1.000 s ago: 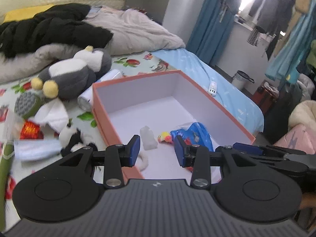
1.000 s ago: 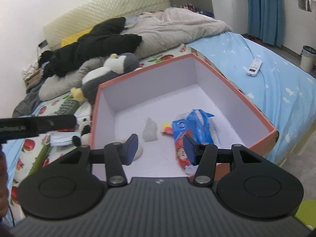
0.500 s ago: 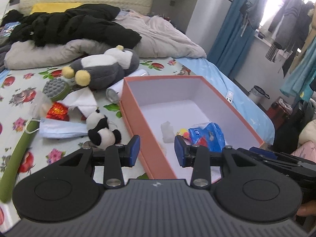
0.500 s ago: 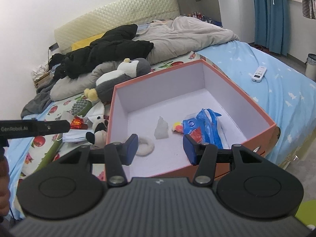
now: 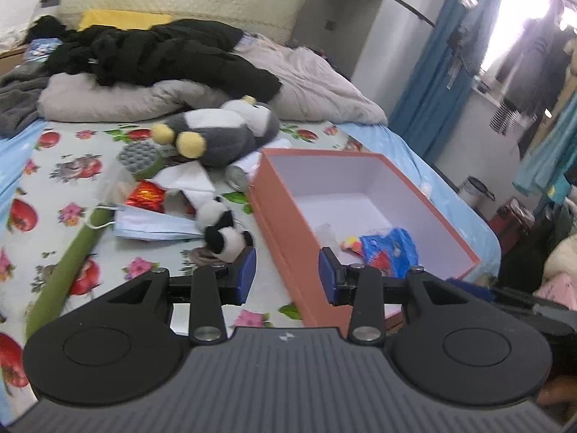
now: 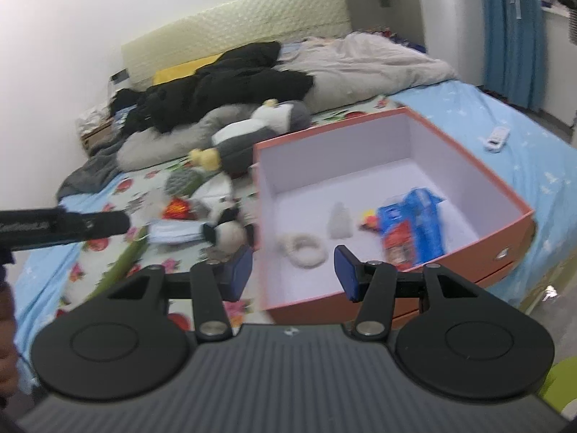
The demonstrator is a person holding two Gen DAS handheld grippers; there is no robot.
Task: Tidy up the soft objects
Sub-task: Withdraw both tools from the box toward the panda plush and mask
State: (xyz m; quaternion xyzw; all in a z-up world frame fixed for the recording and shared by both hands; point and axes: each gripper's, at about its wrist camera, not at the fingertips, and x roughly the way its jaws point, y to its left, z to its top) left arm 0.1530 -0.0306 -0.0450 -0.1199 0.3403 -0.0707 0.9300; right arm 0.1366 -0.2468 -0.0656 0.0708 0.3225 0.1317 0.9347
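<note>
Right wrist view shows both tongs (image 6: 290, 270) spread and empty, the orange box (image 6: 447, 144) holding only a white ring (image 6: 303, 249), a pale lump and a blue packet (image 6: 414, 227), while at nine o'clock the panda plush (image 6: 227, 229), penguin plush (image 6: 259, 133) and face mask (image 6: 173, 234) wait on the bed.

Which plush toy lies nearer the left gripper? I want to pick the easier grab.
The small black-and-white panda plush, just beyond the left gripper; the big grey-and-white penguin plush lies farther back, by the pillows.
</note>
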